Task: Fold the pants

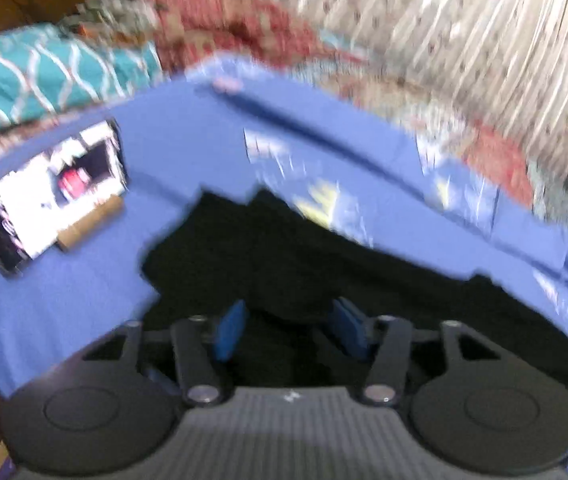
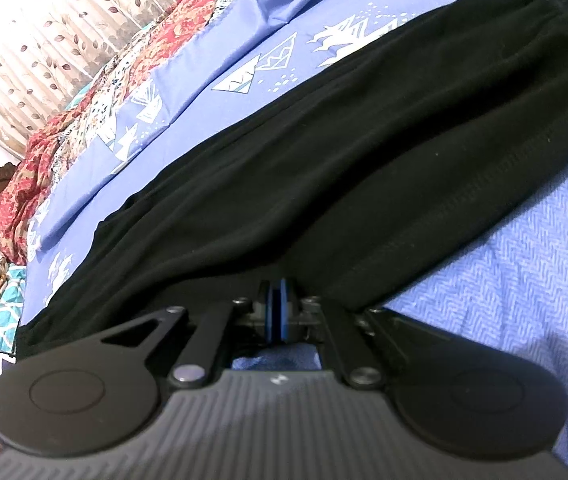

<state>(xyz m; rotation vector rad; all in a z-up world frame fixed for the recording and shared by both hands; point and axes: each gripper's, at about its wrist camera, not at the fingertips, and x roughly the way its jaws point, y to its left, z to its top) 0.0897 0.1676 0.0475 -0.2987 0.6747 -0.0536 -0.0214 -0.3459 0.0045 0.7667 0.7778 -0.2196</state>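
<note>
Pants (image 2: 323, 152), black, spread long over blue sheet (image 2: 212, 60) w/ white mountain print, running from R jaws away to upper right. R gripper (image 2: 278, 312) jaws pressed together, blue pads meeting at near edge of fabric; looks pinched on pants edge, contact pt partly hidden. Paler herringbone cloth (image 2: 503, 260) right of R jaws. L gripper (image 1: 287, 328) jaws spread, blue pads apart, black pants (image 1: 284, 256) under & ahead of them, nothing gripped; view blurred. Phone (image 1: 56, 196) w/ lit screen ahead-left of L jaws, propped on small brown roll (image 1: 92, 226). Teal patterned pillow (image 1: 44, 76) & red floral fabric (image 1: 220, 28) farther ahead, curtain (image 1: 463, 32) ahead-right.
</note>
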